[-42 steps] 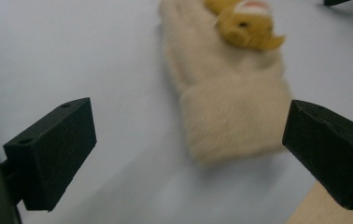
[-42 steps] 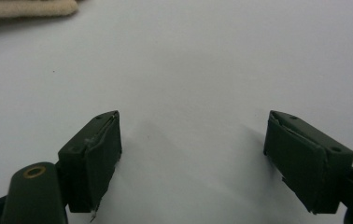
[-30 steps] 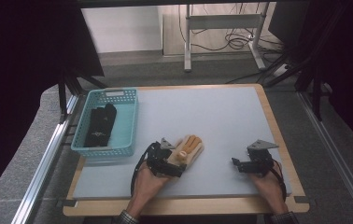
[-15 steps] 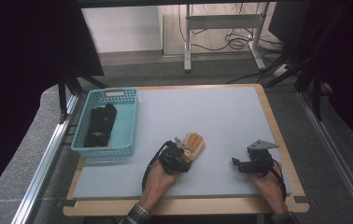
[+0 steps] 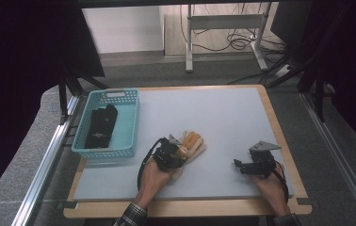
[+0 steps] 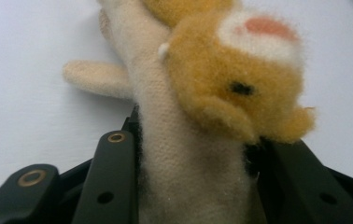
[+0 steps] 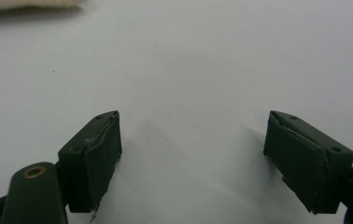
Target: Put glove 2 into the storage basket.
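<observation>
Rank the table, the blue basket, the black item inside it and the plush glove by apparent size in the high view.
1. table
2. blue basket
3. black item
4. plush glove, partly covered by the left tool, so its rank against the black item is unsure.

A teal basket (image 5: 119, 134) sits at the left edge of the grey table (image 5: 223, 117). Inside the basket lies a black folded item (image 5: 100, 126). Behind the table, cables (image 5: 235, 40) trail on the floor.

glove (image 6: 198, 154) cuff hidden between jaws
</observation>
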`<action>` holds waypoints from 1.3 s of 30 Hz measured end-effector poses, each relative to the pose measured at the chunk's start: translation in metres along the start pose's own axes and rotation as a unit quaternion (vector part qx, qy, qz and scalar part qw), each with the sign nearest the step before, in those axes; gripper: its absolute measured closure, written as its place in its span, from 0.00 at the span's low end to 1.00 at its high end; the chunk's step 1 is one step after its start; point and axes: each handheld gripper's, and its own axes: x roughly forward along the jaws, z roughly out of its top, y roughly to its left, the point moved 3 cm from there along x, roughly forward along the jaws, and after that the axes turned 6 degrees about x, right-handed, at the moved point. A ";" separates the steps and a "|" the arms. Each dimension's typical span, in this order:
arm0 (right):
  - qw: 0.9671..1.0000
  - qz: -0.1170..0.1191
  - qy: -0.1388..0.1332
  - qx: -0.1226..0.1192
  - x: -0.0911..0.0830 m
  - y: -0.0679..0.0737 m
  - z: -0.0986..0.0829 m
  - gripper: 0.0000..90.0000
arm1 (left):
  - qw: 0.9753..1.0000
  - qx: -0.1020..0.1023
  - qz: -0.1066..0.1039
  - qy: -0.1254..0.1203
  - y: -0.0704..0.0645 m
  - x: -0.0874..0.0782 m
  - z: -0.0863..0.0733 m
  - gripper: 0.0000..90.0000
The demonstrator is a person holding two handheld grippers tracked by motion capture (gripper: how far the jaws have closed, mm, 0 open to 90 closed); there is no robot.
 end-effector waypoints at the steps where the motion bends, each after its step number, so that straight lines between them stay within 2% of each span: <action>1: 1.000 0.000 0.000 0.000 0.000 0.000 0.000 0.20 | 1.000 -0.002 -0.001 -0.015 0.003 -0.006 0.002 0.79; 3: 1.000 0.000 0.000 0.000 0.000 0.000 0.000 0.20 | 1.000 -0.008 0.003 -0.017 0.009 -0.013 0.005 0.83; 8: 1.000 0.000 0.000 0.000 0.000 0.000 0.000 0.20 | 1.000 -0.009 0.013 -0.015 0.019 -0.021 0.009 0.84; 15: 1.000 0.000 0.000 0.000 0.000 0.000 0.000 0.20 | 0.999 -0.014 0.022 -0.024 0.029 -0.034 0.017 0.84; 21: 1.000 0.000 0.000 0.000 0.000 0.000 0.000 0.20 | 0.998 -0.019 0.045 -0.031 0.043 -0.055 0.025 0.84; 28: 1.000 0.000 0.000 0.000 0.000 0.000 0.000 0.20 | 0.996 -0.033 0.078 -0.032 0.071 -0.087 0.034 0.84; 31: 1.000 0.001 0.000 0.000 0.000 0.000 0.000 0.20 | 0.993 -0.045 0.102 -0.028 0.088 -0.100 0.035 0.84; 34: 1.000 0.001 0.000 0.001 0.000 0.000 0.000 0.20 | 0.990 -0.059 0.127 -0.022 0.107 -0.113 0.033 0.84; 37: 1.000 0.001 0.000 0.000 0.000 0.000 0.000 0.20 | 0.986 -0.076 0.149 -0.015 0.126 -0.126 0.029 0.84; 39: 1.000 0.000 0.000 0.000 0.000 0.000 0.000 0.20 | 0.982 -0.091 0.164 -0.013 0.140 -0.134 0.025 0.84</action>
